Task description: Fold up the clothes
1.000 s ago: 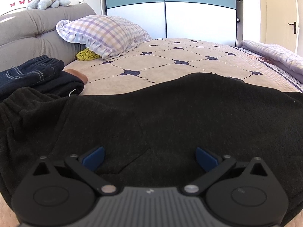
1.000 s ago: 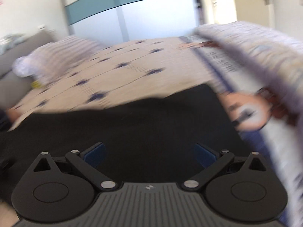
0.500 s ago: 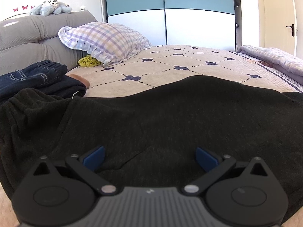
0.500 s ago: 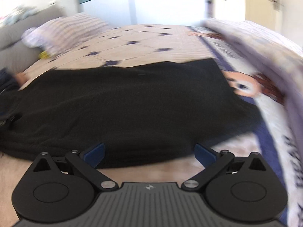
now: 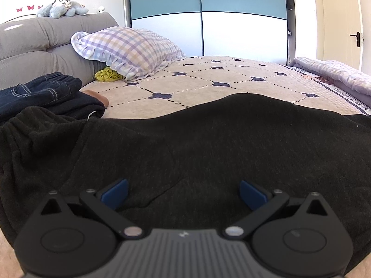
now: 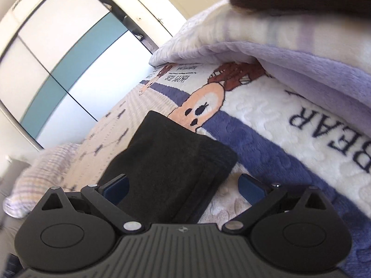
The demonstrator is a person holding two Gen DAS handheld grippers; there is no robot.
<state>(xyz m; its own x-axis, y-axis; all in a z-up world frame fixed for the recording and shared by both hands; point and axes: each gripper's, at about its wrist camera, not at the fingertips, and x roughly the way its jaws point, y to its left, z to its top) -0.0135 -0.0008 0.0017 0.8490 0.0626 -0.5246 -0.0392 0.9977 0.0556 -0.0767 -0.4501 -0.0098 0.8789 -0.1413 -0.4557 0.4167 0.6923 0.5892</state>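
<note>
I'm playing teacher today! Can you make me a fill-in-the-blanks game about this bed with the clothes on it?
1. The big garment spread on the bed is ____ in colour.
2. The left gripper has its jaws ____, holding nothing.
3. The soft toy sits on top of the grey ____.
4. The checked pillow partly covers a crumpled ____ cloth.

Missing words: black; open; headboard; yellow-green

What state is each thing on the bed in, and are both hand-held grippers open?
Left hand-held gripper: open, holding nothing, over the black garment.
Right hand-held gripper: open, holding nothing, tilted.
Black garment: spread flat on the bed, end doubled over.
Jeans: folded, stacked.
Pillow: leaning on the headboard.
Wardrobe: doors shut.
Door: shut.
</note>
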